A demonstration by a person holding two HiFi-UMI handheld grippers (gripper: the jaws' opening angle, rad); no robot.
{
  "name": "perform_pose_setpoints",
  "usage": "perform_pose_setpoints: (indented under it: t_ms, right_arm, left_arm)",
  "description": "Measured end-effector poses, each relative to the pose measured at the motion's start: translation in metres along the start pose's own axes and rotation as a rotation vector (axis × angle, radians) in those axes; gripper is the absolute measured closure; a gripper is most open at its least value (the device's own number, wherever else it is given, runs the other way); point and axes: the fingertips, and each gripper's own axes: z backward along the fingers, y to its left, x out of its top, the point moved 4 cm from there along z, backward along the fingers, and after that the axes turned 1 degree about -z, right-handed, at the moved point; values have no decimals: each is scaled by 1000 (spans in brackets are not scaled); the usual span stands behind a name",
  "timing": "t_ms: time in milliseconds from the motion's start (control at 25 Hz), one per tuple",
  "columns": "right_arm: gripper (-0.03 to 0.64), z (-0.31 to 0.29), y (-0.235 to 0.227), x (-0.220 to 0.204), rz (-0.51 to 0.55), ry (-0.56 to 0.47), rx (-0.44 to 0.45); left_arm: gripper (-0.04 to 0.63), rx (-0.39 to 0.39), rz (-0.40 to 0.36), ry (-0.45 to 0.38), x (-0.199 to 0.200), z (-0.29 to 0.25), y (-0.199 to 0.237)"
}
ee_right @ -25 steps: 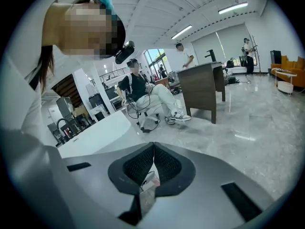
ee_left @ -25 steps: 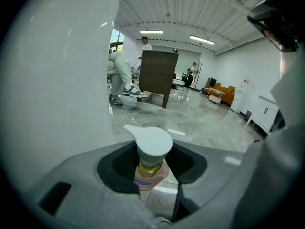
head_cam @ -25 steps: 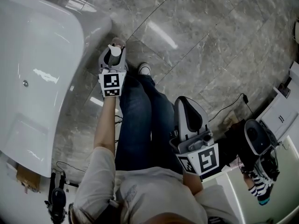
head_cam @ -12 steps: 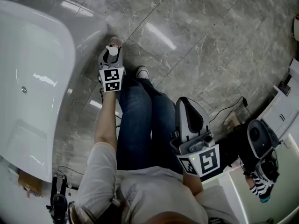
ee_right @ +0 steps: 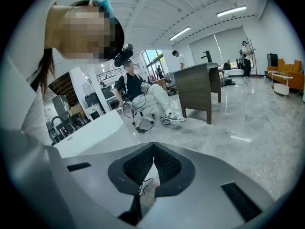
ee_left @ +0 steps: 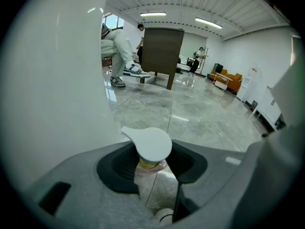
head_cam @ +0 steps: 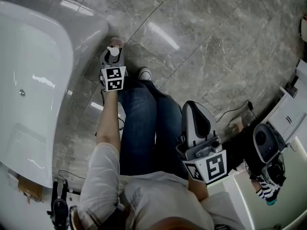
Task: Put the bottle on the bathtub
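My right gripper (head_cam: 194, 110) hangs closest in, beside my right thigh. Its jaws are pressed together tip to tip with nothing between them (ee_right: 153, 148).

Further out, my left arm reaches forward over my legs. My left gripper (head_cam: 113, 56) is clamped on the bottle (head_cam: 113, 52), which stands upright between the jaws. In the left gripper view the dark pads squeeze the bottle (ee_left: 151, 152) from both sides. I can see its flat white cap with a small spout, a yellowish neck under it and a pale body below (ee_left: 152, 162).

The bottle is up in the air over the grey marble floor (head_cam: 201, 42), just ahead of my white shoe (head_cam: 144, 73). It is close beside the rounded far-right corner of the bathtub (head_cam: 72, 49), outside the rim and not touching it. The tub's white outer wall (ee_left: 52, 80) fills the left of my left gripper's view.

Far across the glossy floor stand a dark wooden cabinet (ee_left: 162, 51), a seated person in white (ee_left: 119, 44) and an orange sofa (ee_left: 228, 78).
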Motion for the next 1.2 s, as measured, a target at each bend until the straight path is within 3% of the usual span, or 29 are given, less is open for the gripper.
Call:
perform_pose_setpoints:
  t_ms: [280,600,760,1160,1200]
  right_arm:
    - [607,0,8,-2,7,18,0]
    - [607,-4,15,0,8,27,13]
    - [607,-2,14,4,1,34,11]
    - [607,22,28,29,-19,57,17]
    - [607,25,31,33,-19,60,21]
  left_arm:
    - [423,7,23,76,-24,-8,2]
    - [417,5,49,62,-28,-5,-3]
    - [291,-26,67,41,-20,-1,-6]
    - [284,14,76,6,20,46,3]
    - [305,25,81,-6,28,55,4]
